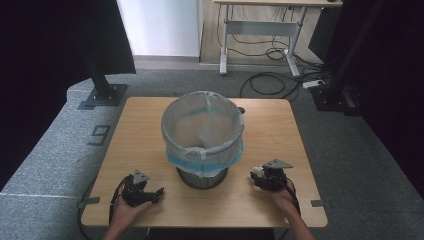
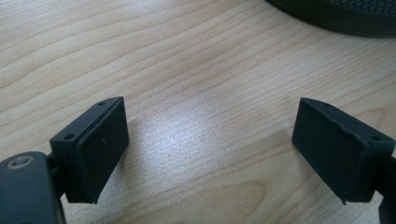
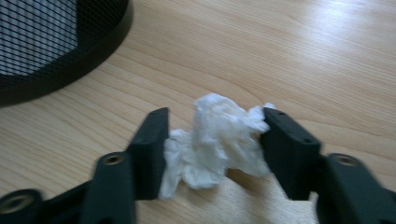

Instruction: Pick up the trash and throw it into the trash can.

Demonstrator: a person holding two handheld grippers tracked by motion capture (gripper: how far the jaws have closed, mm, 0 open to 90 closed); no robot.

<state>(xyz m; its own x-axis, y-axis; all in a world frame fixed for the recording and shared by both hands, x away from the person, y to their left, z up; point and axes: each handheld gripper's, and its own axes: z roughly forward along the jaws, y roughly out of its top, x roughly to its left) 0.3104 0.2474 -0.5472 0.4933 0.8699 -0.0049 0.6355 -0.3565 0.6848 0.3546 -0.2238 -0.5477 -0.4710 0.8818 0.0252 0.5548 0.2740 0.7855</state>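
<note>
My right tongs [image 3: 212, 140] pinch the crumpled tissue [image 3: 215, 142] on the table [image 1: 150, 120]; left tongs [image 2: 210, 144] gape empty. Dropping it in the bin [image 1: 202, 130] remains.

Crumpled white paper tissue [image 3: 215, 140] lies on smooth, faintly glossy wood-grain table [image 3: 289, 56] beside black metal-mesh bin [image 3: 42, 42].

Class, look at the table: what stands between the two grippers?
The mesh bin with its white liner stands between the left gripper and the right gripper, in the high view.
</note>
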